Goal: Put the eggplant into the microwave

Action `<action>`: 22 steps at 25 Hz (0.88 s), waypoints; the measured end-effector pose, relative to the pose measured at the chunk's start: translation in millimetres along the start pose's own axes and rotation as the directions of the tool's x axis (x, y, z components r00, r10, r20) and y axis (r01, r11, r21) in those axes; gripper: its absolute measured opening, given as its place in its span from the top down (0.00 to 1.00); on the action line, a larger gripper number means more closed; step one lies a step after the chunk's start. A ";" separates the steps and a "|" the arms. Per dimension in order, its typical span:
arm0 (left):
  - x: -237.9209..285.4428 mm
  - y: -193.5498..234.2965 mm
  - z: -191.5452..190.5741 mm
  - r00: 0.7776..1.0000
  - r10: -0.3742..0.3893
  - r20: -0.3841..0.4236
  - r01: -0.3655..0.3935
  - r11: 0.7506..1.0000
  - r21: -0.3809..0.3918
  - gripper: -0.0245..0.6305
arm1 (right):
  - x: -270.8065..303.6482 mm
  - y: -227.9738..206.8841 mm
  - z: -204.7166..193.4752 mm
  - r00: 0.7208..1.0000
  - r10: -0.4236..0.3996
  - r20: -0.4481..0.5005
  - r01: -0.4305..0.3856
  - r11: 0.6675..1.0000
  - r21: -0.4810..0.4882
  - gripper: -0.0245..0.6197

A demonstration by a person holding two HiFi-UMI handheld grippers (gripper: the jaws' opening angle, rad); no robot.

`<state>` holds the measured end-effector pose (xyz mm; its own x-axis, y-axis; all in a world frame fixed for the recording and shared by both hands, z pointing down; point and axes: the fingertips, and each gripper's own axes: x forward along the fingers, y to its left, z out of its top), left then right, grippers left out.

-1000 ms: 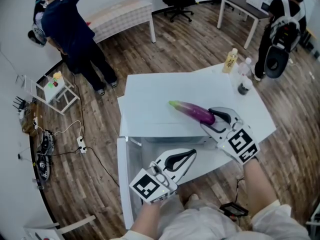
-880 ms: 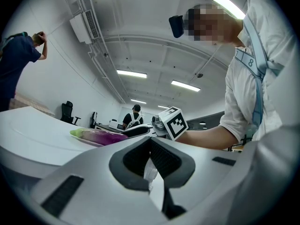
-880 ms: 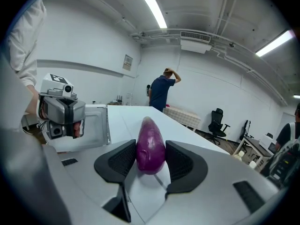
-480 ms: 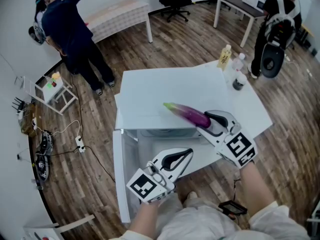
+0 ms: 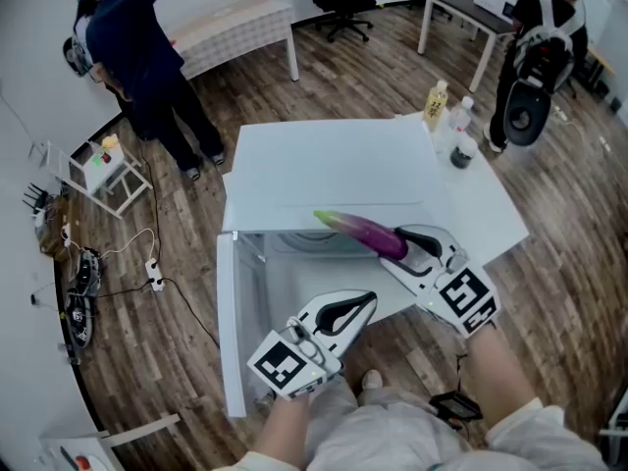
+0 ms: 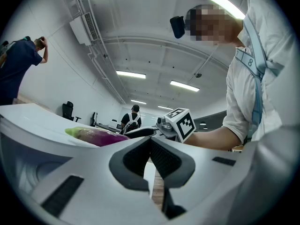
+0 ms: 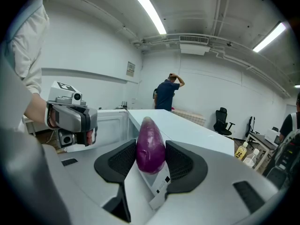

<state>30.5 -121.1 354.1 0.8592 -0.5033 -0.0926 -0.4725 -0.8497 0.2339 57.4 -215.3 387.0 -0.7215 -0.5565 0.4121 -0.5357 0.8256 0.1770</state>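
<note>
Microwave (image 5: 324, 165) sits ahead of both tongs. Its door (image 5: 230, 332) is swung wide, left of the left tongs, and the cavity faces us. Change over the last second: the right tongs (image 5: 404, 245) have brought the eggplant off the microwave top toward its front edge, so it now hangs just above the opening. Looks like line-up for insertion; it still has to drop and go in. Left tongs (image 5: 369, 300) are closed on nothing, below-left of the right pair, in front of the cavity. Eggplant (image 5: 361, 232) is clamped between the 2 right pads at its fat end, green stem past the tips.
</note>
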 end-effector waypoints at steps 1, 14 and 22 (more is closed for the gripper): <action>-1.0 -2.6 -0.5 1.000 0.001 0.001 -0.001 1.000 0.001 0.96 | -1.9 2.9 -0.4 1.000 0.003 0.001 -0.003 1.000 -0.002 0.63; -19.6 -34.7 -12.1 0.999 0.044 0.029 -0.044 0.999 0.018 0.96 | -20.7 47.3 -18.9 0.999 0.049 0.000 -0.049 0.999 -0.003 0.63; -30.5 -36.4 -36.3 0.995 0.094 0.015 -0.094 0.995 0.022 0.96 | -11.8 64.7 -38.0 0.997 0.074 -0.002 -0.074 0.997 0.015 0.63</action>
<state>28.5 -69.1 383.5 0.8081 -0.5830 -0.0848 -0.5554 -0.8019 0.2201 48.0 -151.8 427.5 -0.7580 -0.4939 0.4260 -0.4878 0.8629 0.1324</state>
